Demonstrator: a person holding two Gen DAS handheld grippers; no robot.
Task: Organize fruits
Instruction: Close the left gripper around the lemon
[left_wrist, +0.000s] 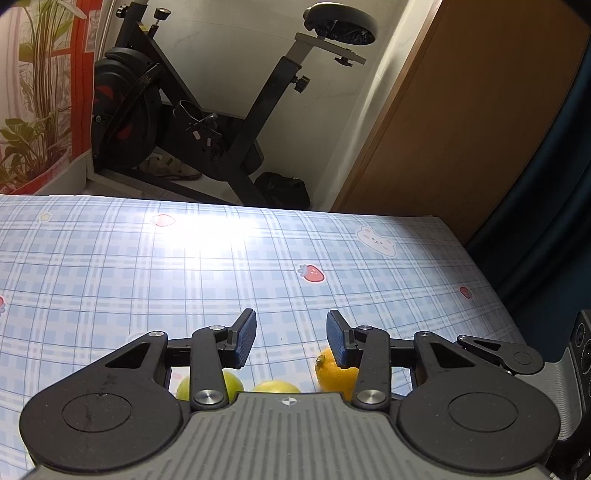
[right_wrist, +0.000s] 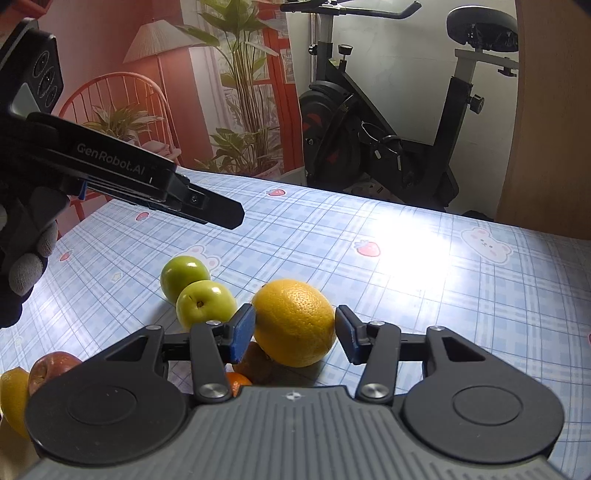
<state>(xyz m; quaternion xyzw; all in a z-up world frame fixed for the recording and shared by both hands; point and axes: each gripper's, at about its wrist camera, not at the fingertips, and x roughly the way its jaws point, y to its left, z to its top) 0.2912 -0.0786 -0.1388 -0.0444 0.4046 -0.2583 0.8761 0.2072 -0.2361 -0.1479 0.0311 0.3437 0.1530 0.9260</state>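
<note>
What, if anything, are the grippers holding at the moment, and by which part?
Left gripper: nothing. Right gripper: its pads flank the yellow citrus at its widest sides; whether they press cannot be told.

Left wrist view: rides low and close over the blue plaid tablecloth, facing the black exercise bike at the white wall. Right wrist view: same heading, set further right, also close to the cloth. Shared: cloth, bike, yellow-orange citrus fruit, two green apples.
</note>
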